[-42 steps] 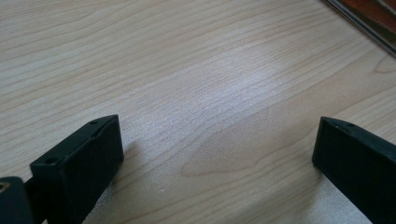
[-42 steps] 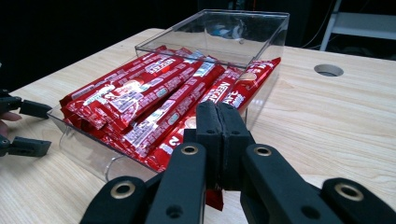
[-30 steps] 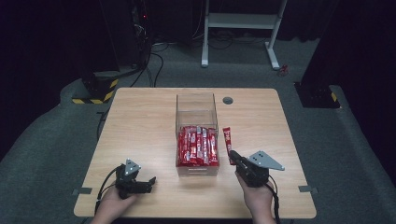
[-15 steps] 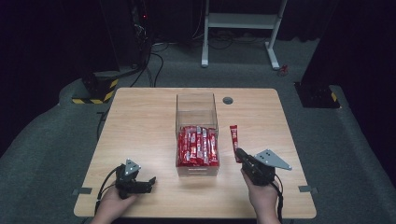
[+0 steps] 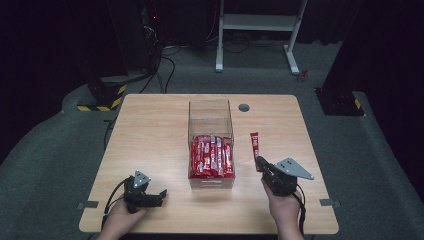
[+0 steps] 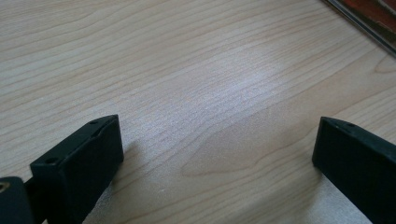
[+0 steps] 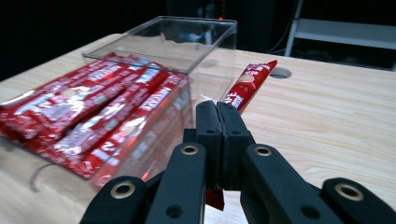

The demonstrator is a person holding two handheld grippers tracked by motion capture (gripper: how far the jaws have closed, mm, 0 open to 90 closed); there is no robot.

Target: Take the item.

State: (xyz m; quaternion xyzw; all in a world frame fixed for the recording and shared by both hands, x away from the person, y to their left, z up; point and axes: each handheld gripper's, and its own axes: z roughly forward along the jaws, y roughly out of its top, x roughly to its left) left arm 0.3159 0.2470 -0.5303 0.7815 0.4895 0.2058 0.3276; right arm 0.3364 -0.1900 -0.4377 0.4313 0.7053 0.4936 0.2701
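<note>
**Red Stick Pack Held Beside the Clear Box**

High view: the right gripper point(image 5: 262, 165) grips one red stick pack point(image 5: 255, 145) just right of the clear box point(image 5: 210, 112).

Left gripper view: the left gripper point(image 6: 217, 149) rests released over the table point(image 6: 196, 70).

Right gripper view: jaws pinch the pack's near end; the next move likely calls for lifting it over the box's rim.

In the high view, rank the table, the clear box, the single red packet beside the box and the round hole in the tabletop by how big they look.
1. table
2. clear box
3. single red packet, held at its near end by the shut right gripper
4. round hole
</note>
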